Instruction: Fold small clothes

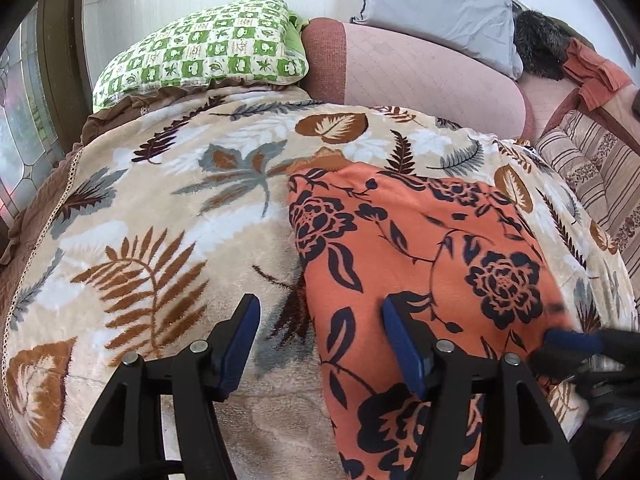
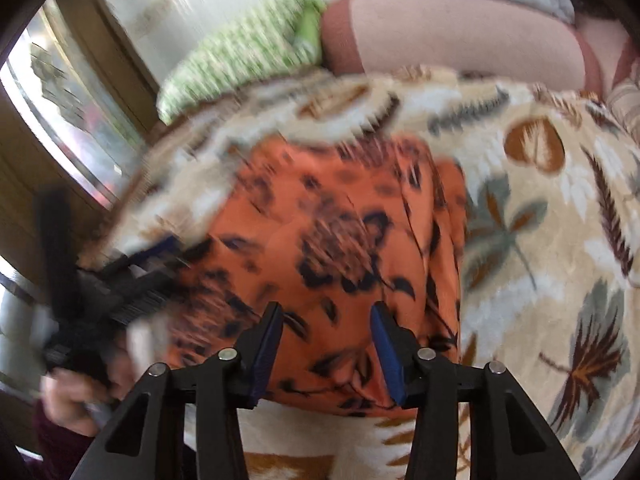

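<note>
Leafy blanket w/ orange garment; both fingers apart, empty, L astride edge.

A beige fleece blanket with brown, grey and white leaf prints covers the bed. At about 11 o'clock from its middle lies a green and white checked pillow, resting on a brown frilled cover. At 1 o'clock there is a pale pink bolster with a darker pink end, and behind it a grey pillow. At 2 o'clock sit a dark furry thing and an orange cloth. At 3 o'clock is a striped cushion. At 9 o'clock a window shows.
</note>
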